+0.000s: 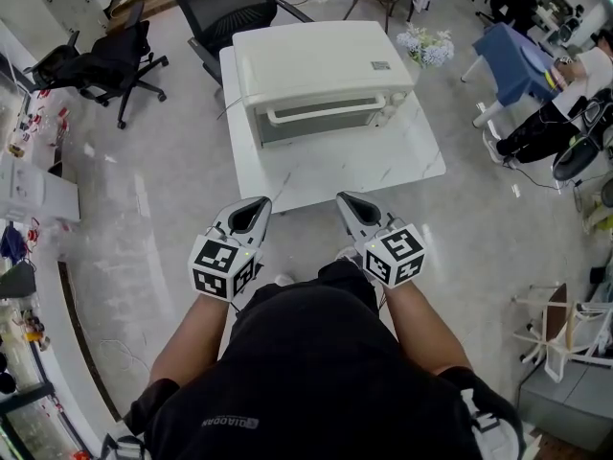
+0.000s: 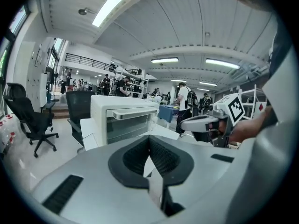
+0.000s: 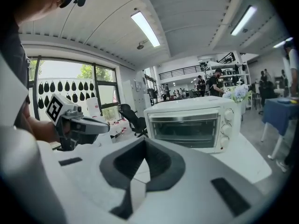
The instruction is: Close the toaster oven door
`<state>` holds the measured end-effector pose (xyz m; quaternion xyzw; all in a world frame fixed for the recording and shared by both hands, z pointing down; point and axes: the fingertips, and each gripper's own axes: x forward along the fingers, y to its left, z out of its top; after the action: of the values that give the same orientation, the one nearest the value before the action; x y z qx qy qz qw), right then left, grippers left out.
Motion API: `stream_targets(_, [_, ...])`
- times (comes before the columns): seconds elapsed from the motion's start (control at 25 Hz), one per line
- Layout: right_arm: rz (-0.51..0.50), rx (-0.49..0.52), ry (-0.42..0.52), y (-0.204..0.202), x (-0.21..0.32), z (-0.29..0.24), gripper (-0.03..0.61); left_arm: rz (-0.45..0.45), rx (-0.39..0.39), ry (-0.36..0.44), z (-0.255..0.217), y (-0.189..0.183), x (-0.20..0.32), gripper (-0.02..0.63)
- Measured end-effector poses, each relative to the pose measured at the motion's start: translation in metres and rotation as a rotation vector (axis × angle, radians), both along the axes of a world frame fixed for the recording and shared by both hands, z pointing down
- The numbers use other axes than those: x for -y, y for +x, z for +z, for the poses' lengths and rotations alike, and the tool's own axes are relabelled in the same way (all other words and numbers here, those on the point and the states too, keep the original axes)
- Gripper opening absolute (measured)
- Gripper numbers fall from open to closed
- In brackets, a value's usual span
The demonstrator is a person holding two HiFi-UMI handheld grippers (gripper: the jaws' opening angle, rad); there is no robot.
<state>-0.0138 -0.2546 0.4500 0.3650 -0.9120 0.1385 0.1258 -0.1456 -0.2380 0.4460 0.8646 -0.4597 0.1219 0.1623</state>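
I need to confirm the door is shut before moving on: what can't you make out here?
- Head view: toaster oven door seen steeply from above; its seal can't be judged.
- Right gripper view: knobs too small to read; interior dim behind the glass.
- Left gripper view: the door's lower edge sits partly behind the left gripper.

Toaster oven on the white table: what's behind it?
A black office chair stands just behind the toaster oven; oven and table hide its lower part. White flowers show past the right side.
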Motion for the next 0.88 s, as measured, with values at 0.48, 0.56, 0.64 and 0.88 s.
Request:
stream_targets(0.48, [-0.019, -0.004, -0.007, -0.0078, -0.008, 0.0073, 0.002, 0.012, 0.08, 0.021, 0.0035, -0.0028, -0.0077, 0.003])
stream_targets(0.56, [-0.021, -0.001, -0.004, -0.0081, -0.0081, 0.0058, 0.002, 0.008, 0.079, 0.022, 0.0029, -0.0039, -0.0082, 0.003])
stream_targets(0.64, [-0.022, 0.001, 0.0, -0.0079, -0.0077, 0.0048, 0.002, 0.004, 0.071, 0.02, 0.003, -0.0044, -0.0083, 0.003])
stream_targets(0.88, [-0.027, 0.009, -0.004, -0.0097, -0.0066, 0.0034, 0.002, -0.004, 0.067, 0.02, 0.0021, -0.0073, -0.0095, 0.003])
